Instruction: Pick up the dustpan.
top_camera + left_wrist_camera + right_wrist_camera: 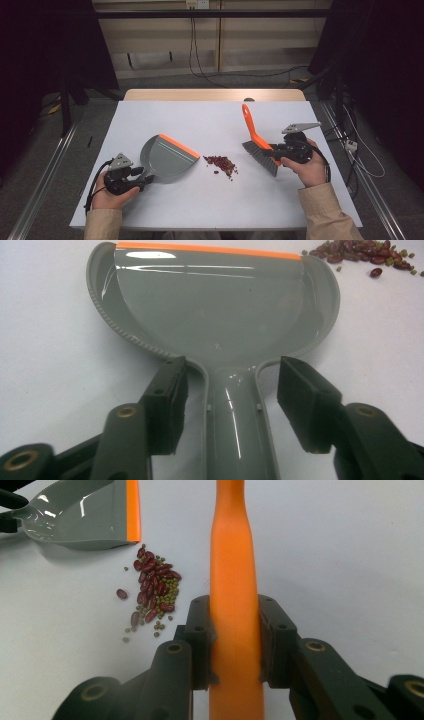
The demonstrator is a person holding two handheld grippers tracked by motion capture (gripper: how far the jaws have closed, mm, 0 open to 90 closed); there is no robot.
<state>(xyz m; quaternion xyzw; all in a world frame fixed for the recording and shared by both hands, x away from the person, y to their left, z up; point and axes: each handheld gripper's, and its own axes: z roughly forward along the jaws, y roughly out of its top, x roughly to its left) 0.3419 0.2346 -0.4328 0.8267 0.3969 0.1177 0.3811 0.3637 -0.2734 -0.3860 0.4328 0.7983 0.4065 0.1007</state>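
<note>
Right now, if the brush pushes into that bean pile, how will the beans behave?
The beans are loose, so they would likely scatter rather than move as one clump. The red ones look rounded and glossy and may roll on the smooth table; the small green ones could slip past the bristles. The dustpan lip sits close, which should help catch them.
</note>
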